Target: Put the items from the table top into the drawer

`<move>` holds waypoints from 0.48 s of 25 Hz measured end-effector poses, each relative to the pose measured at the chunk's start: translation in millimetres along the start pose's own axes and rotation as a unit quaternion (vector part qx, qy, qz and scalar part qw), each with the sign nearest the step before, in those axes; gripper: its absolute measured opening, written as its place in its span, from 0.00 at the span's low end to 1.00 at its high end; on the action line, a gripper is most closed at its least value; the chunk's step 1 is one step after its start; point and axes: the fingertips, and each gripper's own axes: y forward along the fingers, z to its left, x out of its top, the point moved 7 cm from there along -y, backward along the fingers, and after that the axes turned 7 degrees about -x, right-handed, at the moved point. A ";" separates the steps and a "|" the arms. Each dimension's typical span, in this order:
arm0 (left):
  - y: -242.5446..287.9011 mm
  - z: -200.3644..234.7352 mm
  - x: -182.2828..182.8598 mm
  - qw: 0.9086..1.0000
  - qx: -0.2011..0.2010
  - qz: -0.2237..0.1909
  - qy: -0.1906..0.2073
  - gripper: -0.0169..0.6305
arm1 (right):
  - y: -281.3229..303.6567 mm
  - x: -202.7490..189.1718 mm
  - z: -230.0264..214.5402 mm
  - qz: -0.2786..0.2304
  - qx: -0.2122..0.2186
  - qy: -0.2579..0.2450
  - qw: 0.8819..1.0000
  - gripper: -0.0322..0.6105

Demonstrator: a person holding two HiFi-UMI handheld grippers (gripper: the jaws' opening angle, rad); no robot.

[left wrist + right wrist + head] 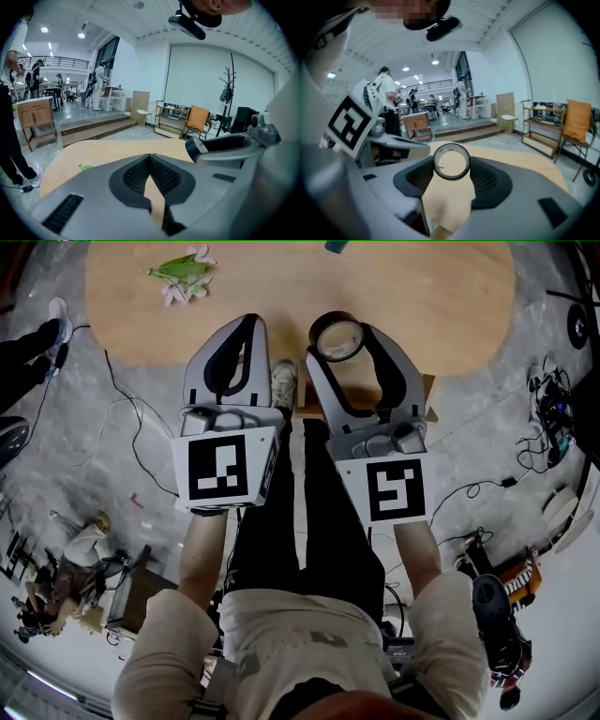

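In the head view both grippers hover side by side at the near edge of an oval wooden table (422, 296). My right gripper (337, 332) is shut on a dark roll of tape (337, 319), held upright between its fingertips; the right gripper view shows the roll (436, 161) as a ring clamped between the ribbed pads. My left gripper (246, 322) is shut with nothing in it, its tips meeting (150, 157). A green and white flower sprig (183, 273) lies on the table's far left, seen small as the sprig (84, 167) in the left gripper view.
A small blue thing (336, 246) sits at the table's far edge. A wooden piece (427, 395) sticks out under the near edge, beside my shoe (284, 381). Cables (131, 427) run over the grey floor; a bystander's legs (28, 343) stand left. Shelves and an orange chair (197, 119) stand beyond.
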 end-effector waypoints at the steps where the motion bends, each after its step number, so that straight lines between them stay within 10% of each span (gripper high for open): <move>1: -0.8 0.1 -2.1 1.000 -0.001 0.002 0.003 0.04 | -1.2 -8.4 4.3 0.003 0.019 -0.037 0.999 0.44; 6: -12.0 6.2 -19.8 1.000 -0.007 0.028 0.013 0.04 | -8.5 -90.7 30.1 0.080 0.150 -0.215 0.962 0.44; 12: -16.5 -1.2 -33.4 0.999 -0.019 0.043 0.003 0.04 | -2.0 -220.0 32.4 0.227 0.278 -0.310 0.880 0.44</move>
